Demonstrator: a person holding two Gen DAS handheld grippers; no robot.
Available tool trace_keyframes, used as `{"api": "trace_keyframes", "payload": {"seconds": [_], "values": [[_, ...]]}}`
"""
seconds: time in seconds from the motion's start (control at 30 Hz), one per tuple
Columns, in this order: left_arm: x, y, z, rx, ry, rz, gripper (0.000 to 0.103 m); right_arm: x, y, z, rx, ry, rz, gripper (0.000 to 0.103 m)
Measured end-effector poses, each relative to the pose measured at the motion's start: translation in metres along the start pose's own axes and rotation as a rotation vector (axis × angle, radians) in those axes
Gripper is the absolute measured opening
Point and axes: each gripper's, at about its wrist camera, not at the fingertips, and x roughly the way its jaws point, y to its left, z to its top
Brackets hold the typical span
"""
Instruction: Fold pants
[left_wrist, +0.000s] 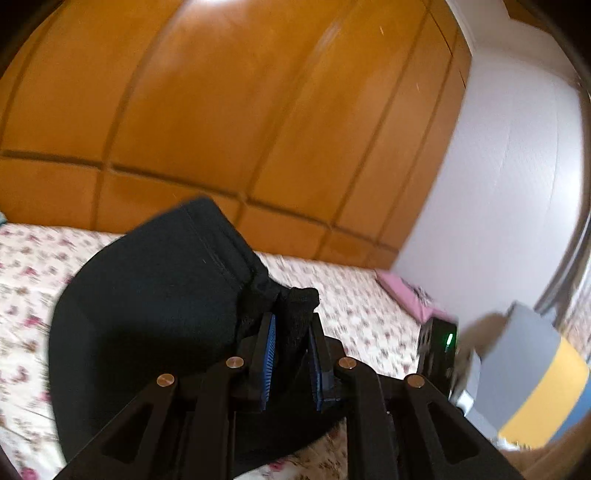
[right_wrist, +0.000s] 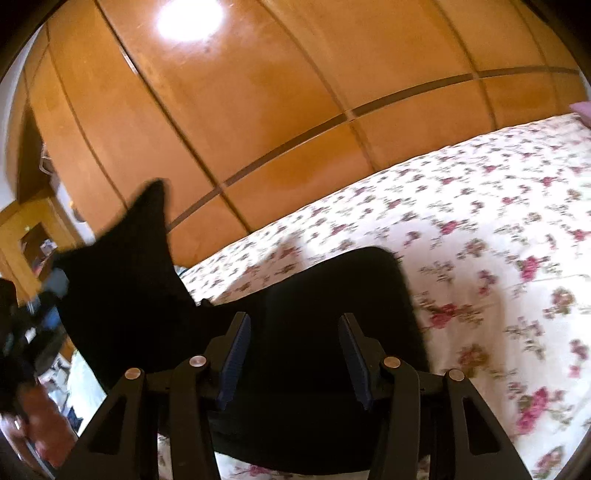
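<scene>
Two claws: left claw (left_wrist: 291, 334) pinching one pants (left_wrist: 155, 295).

Both fisheye views were warm and fairly bright, with a white glare spot on the glossy wooden wardrobe (right_wrist: 190, 20) at the top of the right wrist frame. Motion blur smeared the floral bedsheet (right_wrist: 498, 236), and straight panel lines bowed towards the dark, vignetted corners.

Left gripper clamped on cloth, right gripper open

The left gripper (left_wrist: 291, 328) has its blue pads (left_wrist: 269, 350) pinched tight on a bunched fold of the black pants (left_wrist: 155, 295), tilted slightly downward. The right gripper (right_wrist: 295, 332) stands with jaws parted, pads (right_wrist: 236, 354) off the cloth, angled down.
</scene>
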Motion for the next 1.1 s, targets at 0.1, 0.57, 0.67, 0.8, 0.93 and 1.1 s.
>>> {"api": "trace_keyframes", "payload": {"seconds": [0.1,0.57,0.67,0.8,0.93,1.1], "values": [[0.033,0.002,-0.02,0.022,0.075,-0.003,0.016,-0.008,-0.007,0.002,0.035,-0.02,-0.009,0.05],[0.038,-0.006,-0.059,0.17,0.206,-0.015,0.04,0.006,-0.001,-0.01,0.08,0.083,0.087,0.057],[0.004,0.012,-0.05,0.137,0.141,0.064,0.043,0.016,-0.001,-0.013,0.08,0.129,0.095,0.059],[-0.04,0.047,-0.046,0.081,0.063,0.202,0.058,0.026,0.006,-0.011,0.026,0.171,0.083,0.059],[-0.069,0.088,-0.051,-0.013,0.038,0.318,0.063,0.04,0.01,-0.008,-0.002,0.22,0.079,0.059],[-0.083,0.107,-0.074,-0.018,0.117,0.332,0.064,0.055,0.013,-0.004,0.01,0.267,0.09,0.06]]}}
